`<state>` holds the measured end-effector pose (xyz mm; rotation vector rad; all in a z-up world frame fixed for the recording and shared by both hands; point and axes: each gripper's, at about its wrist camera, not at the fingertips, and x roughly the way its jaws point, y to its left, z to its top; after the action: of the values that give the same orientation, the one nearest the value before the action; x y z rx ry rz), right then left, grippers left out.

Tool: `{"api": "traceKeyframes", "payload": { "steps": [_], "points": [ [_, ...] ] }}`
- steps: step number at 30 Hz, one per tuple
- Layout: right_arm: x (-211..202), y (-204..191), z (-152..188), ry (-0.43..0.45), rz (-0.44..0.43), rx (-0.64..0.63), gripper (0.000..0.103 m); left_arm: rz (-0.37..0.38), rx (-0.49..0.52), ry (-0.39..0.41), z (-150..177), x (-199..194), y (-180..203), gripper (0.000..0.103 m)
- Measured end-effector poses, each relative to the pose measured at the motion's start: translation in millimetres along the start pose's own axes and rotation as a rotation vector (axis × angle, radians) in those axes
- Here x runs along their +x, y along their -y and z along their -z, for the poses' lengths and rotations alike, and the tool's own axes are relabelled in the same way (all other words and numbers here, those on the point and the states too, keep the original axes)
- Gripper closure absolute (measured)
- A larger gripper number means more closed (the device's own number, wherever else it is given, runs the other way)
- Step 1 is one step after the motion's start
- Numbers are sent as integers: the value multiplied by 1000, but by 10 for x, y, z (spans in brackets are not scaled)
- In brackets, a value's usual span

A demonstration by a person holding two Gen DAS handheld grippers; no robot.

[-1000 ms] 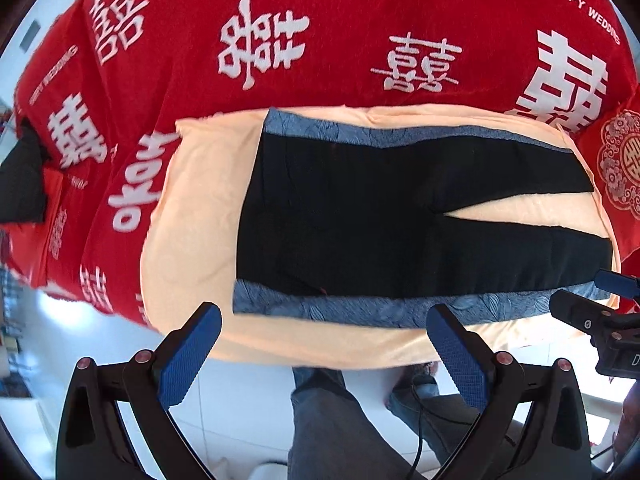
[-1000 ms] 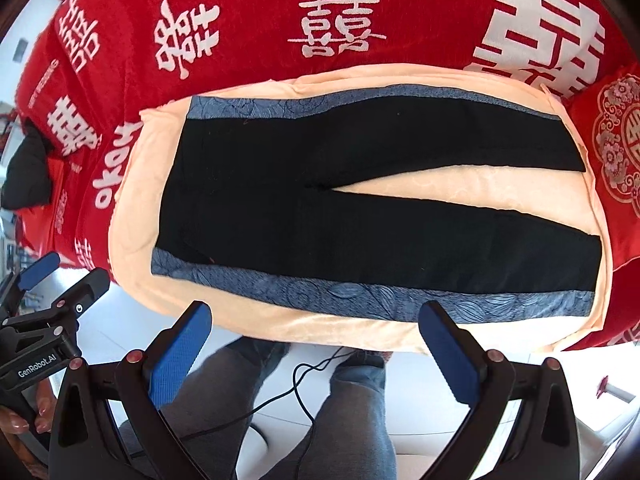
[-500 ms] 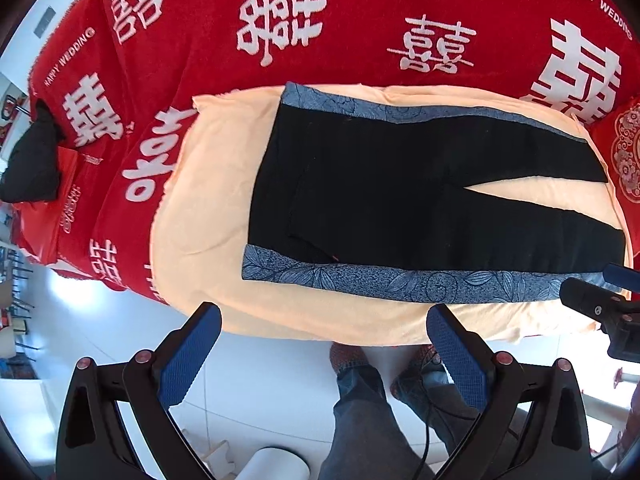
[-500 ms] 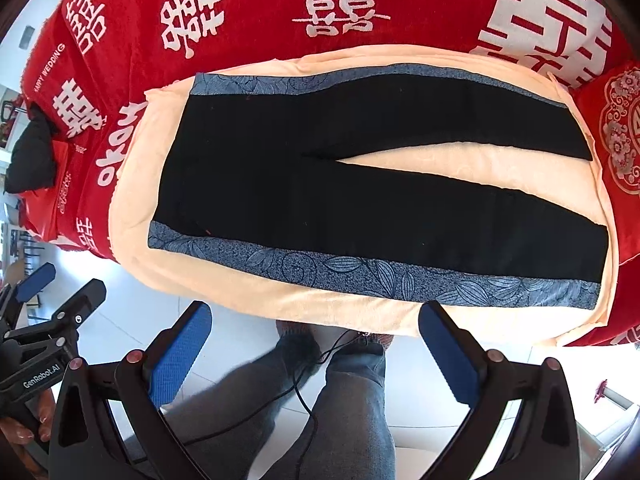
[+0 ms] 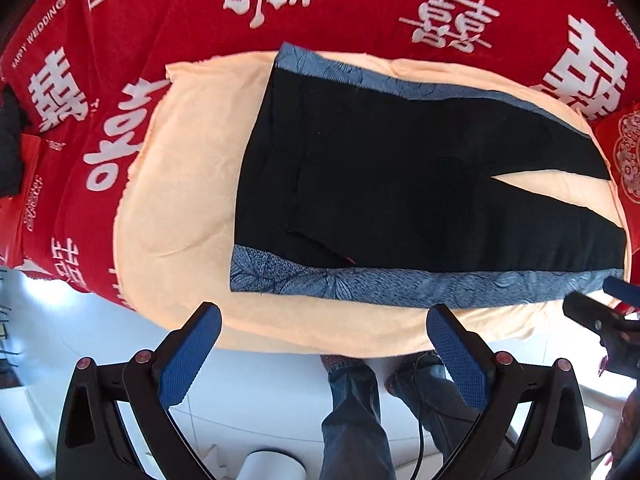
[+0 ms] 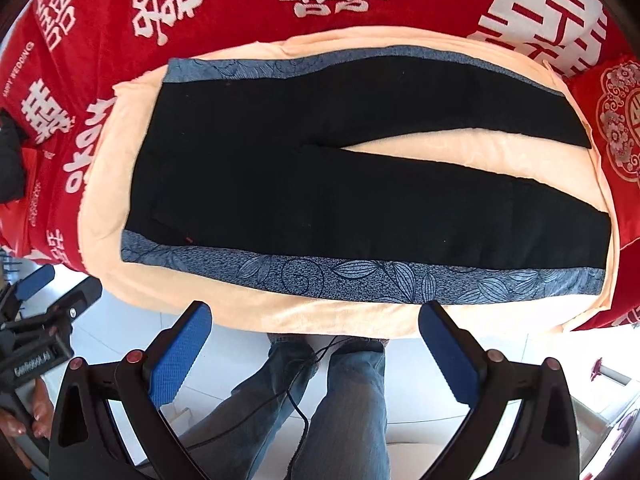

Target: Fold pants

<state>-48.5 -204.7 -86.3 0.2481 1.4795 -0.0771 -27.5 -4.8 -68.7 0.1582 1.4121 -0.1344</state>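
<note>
Black pants (image 5: 400,184) with blue-grey patterned side stripes lie flat and spread on a peach cloth (image 5: 180,184), waist to the left, legs to the right. They also show in the right wrist view (image 6: 360,184). My left gripper (image 5: 324,344) is open and empty, hovering near the cloth's front edge below the waist end. My right gripper (image 6: 316,340) is open and empty, hovering near the front edge below the near leg's stripe. Each gripper shows at the edge of the other's view: the right one (image 5: 600,316), the left one (image 6: 48,304).
The peach cloth (image 6: 104,184) lies on a red blanket (image 5: 160,8) with white characters. A red embroidered cushion (image 6: 616,120) sits at the right. A dark item (image 5: 10,152) lies at the far left. The person's jeans-clad legs (image 6: 320,408) and a cable are below on white floor tiles.
Both grippers have moved closer to the pants and cloth, which now fill more of each view. Both stay open and empty; the pants have not moved.
</note>
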Motion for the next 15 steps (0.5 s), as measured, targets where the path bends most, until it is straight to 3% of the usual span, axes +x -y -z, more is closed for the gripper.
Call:
{"api": "traceKeyframes", "payload": {
  "steps": [3, 7, 13, 15],
  "points": [
    [180, 20, 2, -18, -2, 23, 0, 12, -17, -9, -48, 175, -55, 0],
    [409, 77, 7, -17, -75, 64, 0, 56, -60, 4, -87, 416, -147, 0],
    [838, 179, 92, -25, -408, 206, 0, 175, -166, 2, -9, 881, -363, 0],
    [1035, 161, 151, -26, -485, 209, 6, 210, -188, 7, 47, 1011, -420, 0]
  ]
}}
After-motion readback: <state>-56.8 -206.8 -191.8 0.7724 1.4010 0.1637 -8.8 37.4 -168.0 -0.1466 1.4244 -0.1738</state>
